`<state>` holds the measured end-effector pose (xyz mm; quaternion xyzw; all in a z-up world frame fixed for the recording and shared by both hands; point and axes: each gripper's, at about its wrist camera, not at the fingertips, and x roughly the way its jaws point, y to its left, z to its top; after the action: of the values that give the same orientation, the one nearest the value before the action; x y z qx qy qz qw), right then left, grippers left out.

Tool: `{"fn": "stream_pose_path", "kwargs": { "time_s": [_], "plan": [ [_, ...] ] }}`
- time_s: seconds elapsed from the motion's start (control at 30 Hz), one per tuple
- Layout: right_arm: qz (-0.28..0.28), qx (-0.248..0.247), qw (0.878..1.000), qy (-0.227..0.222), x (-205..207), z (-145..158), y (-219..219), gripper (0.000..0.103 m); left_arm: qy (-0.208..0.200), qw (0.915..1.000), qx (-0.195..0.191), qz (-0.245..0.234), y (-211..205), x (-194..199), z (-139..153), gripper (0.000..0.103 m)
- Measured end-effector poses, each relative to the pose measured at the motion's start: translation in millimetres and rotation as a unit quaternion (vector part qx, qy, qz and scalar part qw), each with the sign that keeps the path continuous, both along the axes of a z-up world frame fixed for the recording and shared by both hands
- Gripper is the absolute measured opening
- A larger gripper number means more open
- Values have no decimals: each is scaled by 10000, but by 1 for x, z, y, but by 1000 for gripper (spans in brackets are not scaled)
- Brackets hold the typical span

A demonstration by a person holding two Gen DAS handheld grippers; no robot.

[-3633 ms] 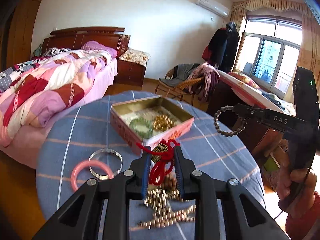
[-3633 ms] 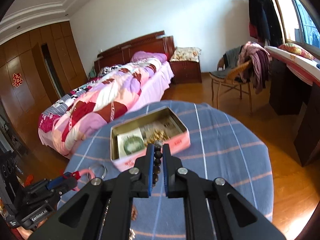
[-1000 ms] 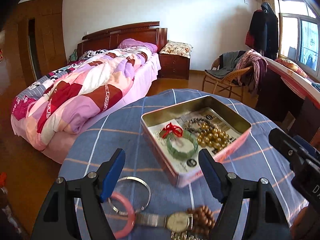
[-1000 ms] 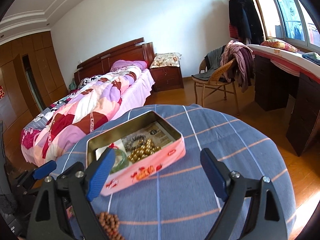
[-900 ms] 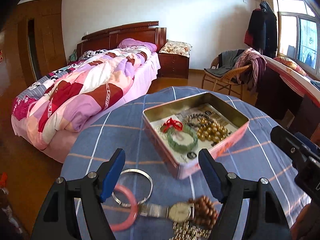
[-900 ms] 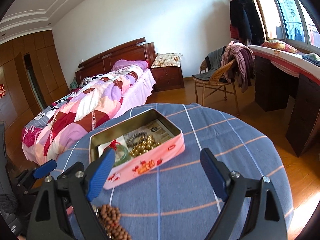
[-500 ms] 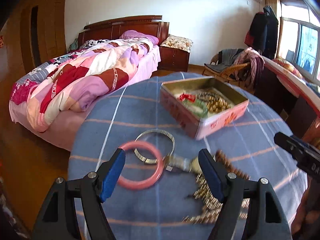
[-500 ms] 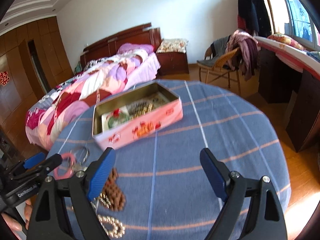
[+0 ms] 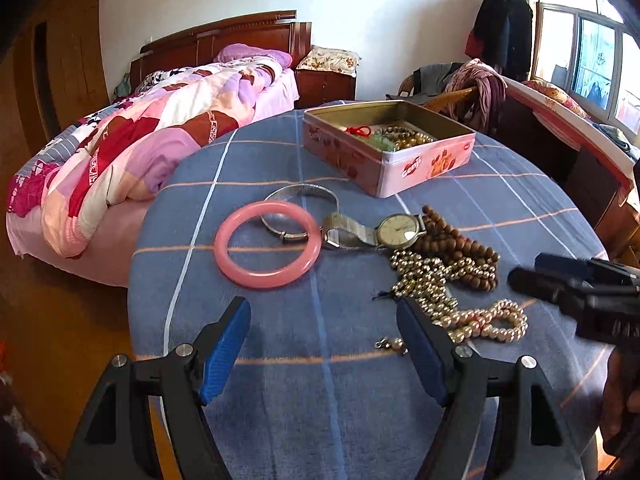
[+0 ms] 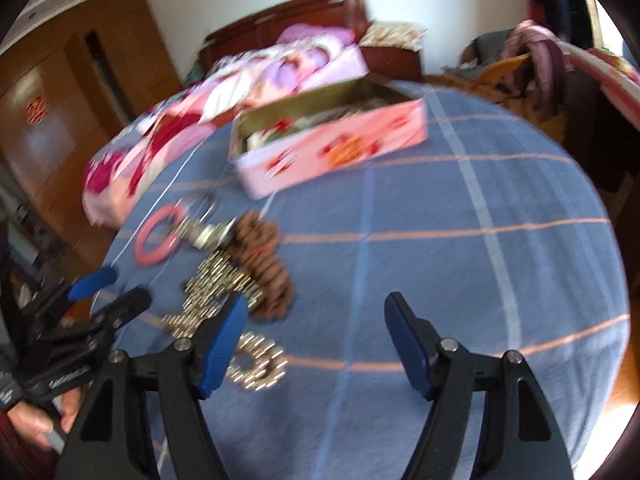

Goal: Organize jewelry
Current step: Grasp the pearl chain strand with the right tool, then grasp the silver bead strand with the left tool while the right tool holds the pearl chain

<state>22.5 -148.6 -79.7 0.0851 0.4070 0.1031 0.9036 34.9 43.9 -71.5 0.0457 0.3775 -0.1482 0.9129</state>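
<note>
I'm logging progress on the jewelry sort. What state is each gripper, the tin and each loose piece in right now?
left gripper: open, empty.
right gripper: open, empty.
pink tin: lidless, holds beads and a red tassel.
pink bangle: flat on the tablecloth.
silver bangle: flat, partly under the pink bangle.
watch: face up.
brown beads: heaped.
gold beads: heaped.
pearl strand: loose.

Left tool (image 9: 323,344) and right tool (image 10: 312,338) both hover with blue-padded fingers spread wide, gripping nothing.

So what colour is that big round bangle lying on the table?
Pink. The bangle shows best in the left wrist view.
</note>
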Motion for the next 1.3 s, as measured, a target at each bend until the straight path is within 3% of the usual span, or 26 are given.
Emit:
{"fn": "stream_pose_path", "kwargs": {
  "time_s": [0.1, 0.4, 0.43, 0.5, 0.53, 0.57, 0.73, 0.83, 1.13, 1.3],
  "plan": [
    [360, -147, 9991, 195, 6, -5, 20, 74, 9, 10000, -57, 69, 6, 0, 2, 76],
    [975, -1100, 9889, 213, 9, -10, 60, 75, -47, 9995, -78, 292, 20, 1, 10, 76],
    [1026, -1362, 9852, 155, 6, -12, 66, 67, -17, 9994, -117, 322, 22, 1, 10, 76],
    [1195, -1367, 9833, 87, 2, -10, 68, 45, 21, 9992, -174, 354, 24, 3, 10, 76],
    [1224, -1389, 9827, 83, 1, -10, 67, 29, 34, 9992, -197, 358, 25, 2, 10, 76],
    [1273, -1363, 9824, 112, 1, -10, 66, 19, 33, 9992, -210, 345, 24, 2, 11, 76],
    [1199, -660, 9901, 298, 2, -8, 40, 16, -7, 9996, -222, 184, 19, 0, 14, 76],
    [1040, -503, 9931, 212, -4, 1, 27, 10, 53, 9997, -239, 58, 13, 2, 12, 76],
    [504, -207, 9983, -190, -12, 33, -7, 10, 397, 9964, -525, -529, -21, 14, 6, 76],
    [217, -25, 9991, -373, -12, 40, -20, 10, 623, 9940, -433, -784, -51, 27, -5, 76]
  ]
}}
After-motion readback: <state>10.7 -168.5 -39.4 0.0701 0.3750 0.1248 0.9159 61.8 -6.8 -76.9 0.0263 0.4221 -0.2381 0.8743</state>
